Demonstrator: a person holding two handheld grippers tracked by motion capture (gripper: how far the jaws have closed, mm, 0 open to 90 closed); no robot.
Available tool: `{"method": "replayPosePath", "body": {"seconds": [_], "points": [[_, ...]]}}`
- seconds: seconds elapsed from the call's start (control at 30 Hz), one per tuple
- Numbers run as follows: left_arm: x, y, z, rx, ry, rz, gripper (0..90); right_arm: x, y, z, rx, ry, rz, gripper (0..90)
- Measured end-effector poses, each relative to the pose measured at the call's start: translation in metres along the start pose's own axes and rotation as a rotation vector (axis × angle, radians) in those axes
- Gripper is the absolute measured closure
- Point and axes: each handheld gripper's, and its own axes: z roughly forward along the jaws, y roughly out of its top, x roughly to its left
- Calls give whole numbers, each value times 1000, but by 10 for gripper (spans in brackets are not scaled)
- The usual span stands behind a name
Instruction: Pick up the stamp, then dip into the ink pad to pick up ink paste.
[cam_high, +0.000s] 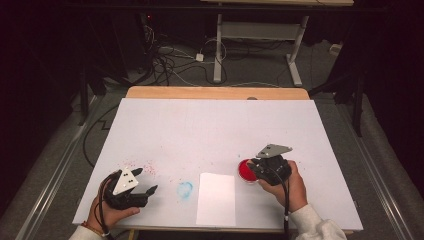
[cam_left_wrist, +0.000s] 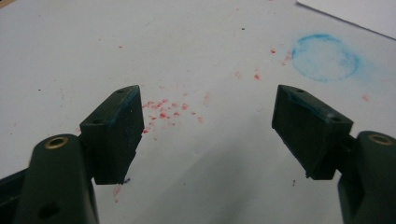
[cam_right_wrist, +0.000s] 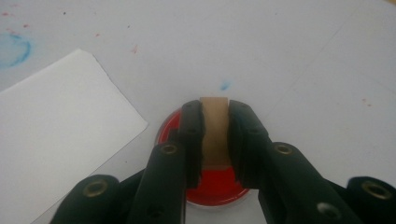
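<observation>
My right gripper (cam_high: 253, 167) (cam_right_wrist: 215, 111) is shut on a small tan wooden block (cam_right_wrist: 214, 133), held upright over a round red ink pad (cam_high: 244, 170) (cam_right_wrist: 215, 187) at the front right of the white table cover. Whether the block touches the pad is hidden by the jaws. A white sheet of paper (cam_high: 216, 199) (cam_right_wrist: 56, 130) lies just left of the pad. My left gripper (cam_high: 145, 181) (cam_left_wrist: 208, 126) is open and holds nothing, low over the cover at the front left, with blue smears on its pads.
A blue ring-shaped ink stain (cam_high: 185, 190) (cam_left_wrist: 325, 57) marks the cover between left gripper and paper. Red ink specks (cam_high: 141, 166) (cam_left_wrist: 166, 109) are scattered near the left gripper. The white cover (cam_high: 210, 125) lies on a wooden table; cables and desk legs stand on the floor beyond.
</observation>
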Motion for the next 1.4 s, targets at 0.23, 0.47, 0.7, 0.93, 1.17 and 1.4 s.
{"method": "replayPosePath", "body": {"seconds": [0.23, 0.47, 0.7, 0.93, 1.17, 1.4], "points": [[1, -2, -2, 0, 4, -8, 243, -9, 10, -24, -57, 5, -2, 763], [-1, 0, 0, 8, 4, 9, 243, -13, 18, -40, -87, 4, -18, 763], [0, 0, 0, 9, 7, 5, 242, -16, 29, -58, -117, -3, -32, 763], [3, -5, -1, 11, 12, -17, 242, -17, 37, -57, -115, -4, -55, 763], [1, -1, 1, 17, 16, 0, 242, -16, 30, -42, -58, 21, -68, 763], [0, -4, -1, 19, 19, -1, 242, -8, 23, -20, 17, 48, -84, 763]]}}
